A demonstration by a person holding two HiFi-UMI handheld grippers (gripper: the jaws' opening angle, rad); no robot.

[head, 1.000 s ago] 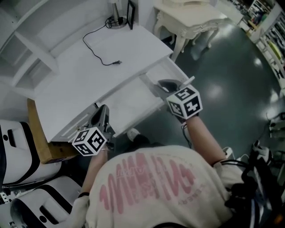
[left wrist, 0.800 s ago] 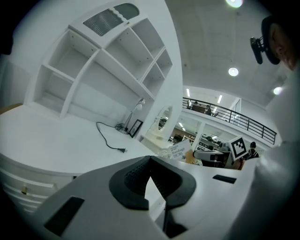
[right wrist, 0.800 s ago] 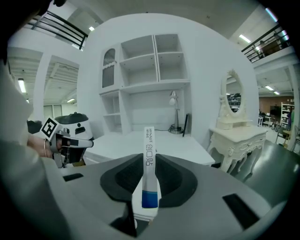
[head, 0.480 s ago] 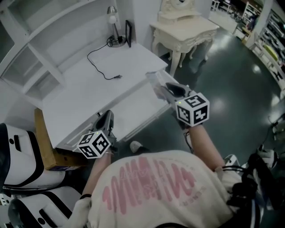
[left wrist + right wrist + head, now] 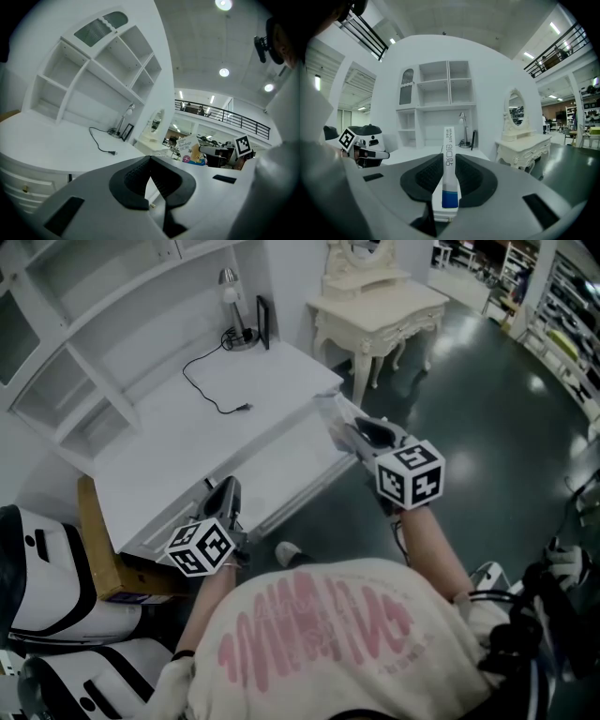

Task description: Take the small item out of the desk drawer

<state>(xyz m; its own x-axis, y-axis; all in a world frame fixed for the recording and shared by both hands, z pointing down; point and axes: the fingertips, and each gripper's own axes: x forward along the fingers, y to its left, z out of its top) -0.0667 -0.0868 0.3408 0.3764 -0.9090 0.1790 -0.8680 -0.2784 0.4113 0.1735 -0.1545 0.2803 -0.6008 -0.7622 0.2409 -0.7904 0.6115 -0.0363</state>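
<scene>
The white desk point(image 5: 178, 442) has its shallow drawer point(image 5: 281, 465) pulled out under the front edge. My right gripper point(image 5: 349, 427) hangs above the drawer's right end, shut on a small, narrow white box point(image 5: 330, 412). In the right gripper view that box point(image 5: 448, 154), white with a blue band, stands upright between the pads, clamped by my right gripper point(image 5: 449, 157). My left gripper point(image 5: 228, 486) is near the drawer's left front corner. In the left gripper view the pads of my left gripper point(image 5: 150, 158) meet at the tip with nothing between them.
A black power cable point(image 5: 211, 390), a desk lamp point(image 5: 228, 282) and a dark picture frame point(image 5: 262, 322) are on the desk's far side. White shelving point(image 5: 75, 381) rises behind. A cream dressing table point(image 5: 375, 310) stands to the right, a brown board point(image 5: 94, 540) to the left.
Both grippers have risen and drawn back from the drawer. The right one has lifted the white box up and away from the drawer's right end.
</scene>
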